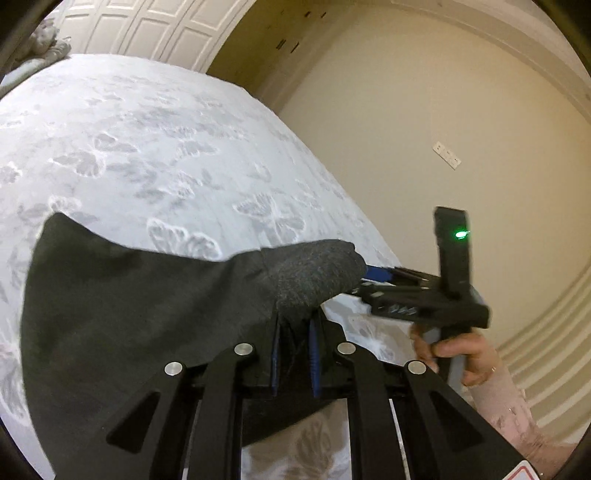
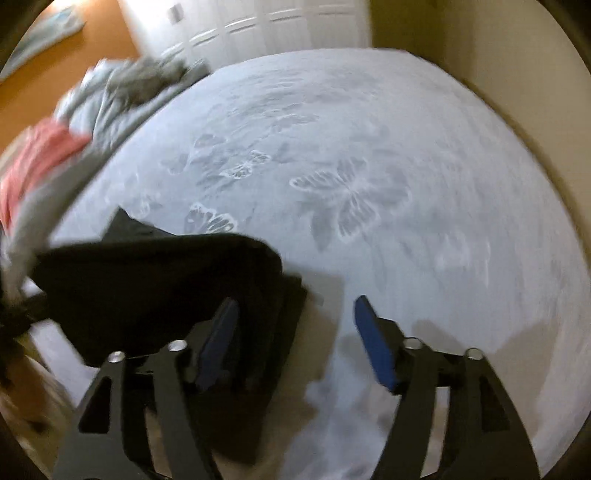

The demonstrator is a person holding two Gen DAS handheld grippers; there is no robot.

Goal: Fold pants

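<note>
In the left wrist view, the left claw (image 1: 294,334) is seen clamped on the dark grey pants (image 1: 122,314), its blue-padded fingers (image 1: 314,354) drawn close together with a ridge of cloth pinched between them. The pants are spread over the near left part of the bed (image 1: 155,140), which is covered by a pale sheet printed with butterflies. A ribbed cuff (image 1: 314,273) of the pants is seen just beyond the fingers, pointing to the right. The right claw (image 1: 373,278) is seen to the right with its tip at that cuff; whether cloth is touched there cannot be told from this view. It is held by the person's right hand (image 1: 448,352), and a green light (image 1: 460,234) is lit on its upright body. A cream wall (image 1: 424,110) is seen at the right and white panelled doors (image 1: 147,29) at the far end.

In the right wrist view, which is blurred, the right claw (image 2: 295,343) is seen with its fingers (image 2: 375,347) spread wide apart and nothing between them. The pants (image 2: 155,288) lie at the near left of the bed (image 2: 406,166), under and beside the left finger. A heap of grey and pink clothes (image 2: 92,110) is seen at the far left edge of the bed.
</note>
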